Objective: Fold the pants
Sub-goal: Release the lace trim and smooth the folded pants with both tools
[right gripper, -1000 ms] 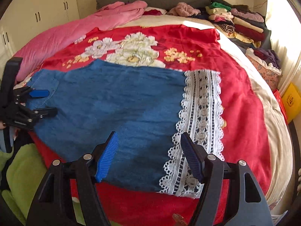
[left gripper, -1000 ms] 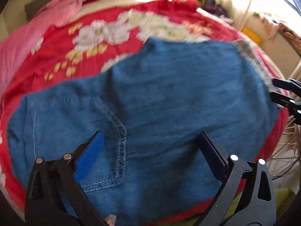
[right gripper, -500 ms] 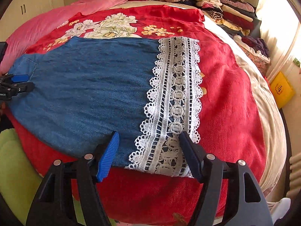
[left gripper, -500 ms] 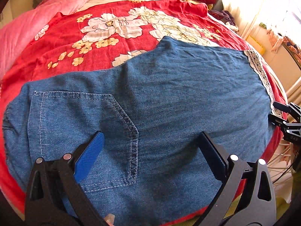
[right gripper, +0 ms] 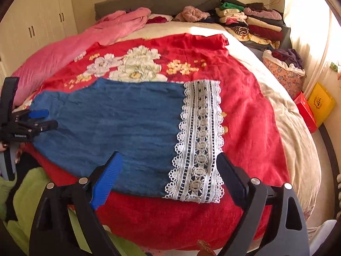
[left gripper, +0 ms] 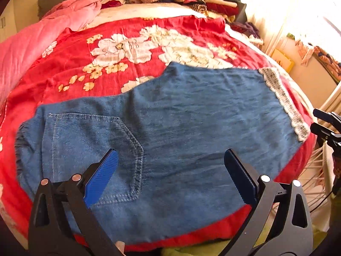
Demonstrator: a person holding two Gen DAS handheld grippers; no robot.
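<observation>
Right now the denim pants (right gripper: 119, 125) lie flat on the red floral bedspread (right gripper: 245, 111), stretched crosswise along the near edge of the bed, and everything I say is placed from them. Their long axis runs side to side in front of the person: the waist end with the stitched back pocket (left gripper: 89, 149) sits at the left, and the white lace hem (right gripper: 200, 140) closes off the right end.

The left gripper (left gripper: 170, 175) hangs over the pocket end, pointing down and across the denim. Its jaws stand wide with nothing between them, clear of the cloth as far as I can tell. The right gripper (right gripper: 168, 177) hovers above the near edge of the pants at the lace end. Its jaws are opening and already wide, spanning the seam where denim meets lace without pinching either.

So each hand is nearer its own end, and neither has hold of the garment. The pants look already doubled leg on leg, though I cannot see a second layer for certain. If so, the remaining fold would run along that long axis, one end carried over to the other. My guess is the lace end is easier to lift, since the right gripper already straddles its near corner, while the left could pin or take the waist.

A pink blanket (right gripper: 70, 49) lies well beyond the pants, towards the headboard.
</observation>
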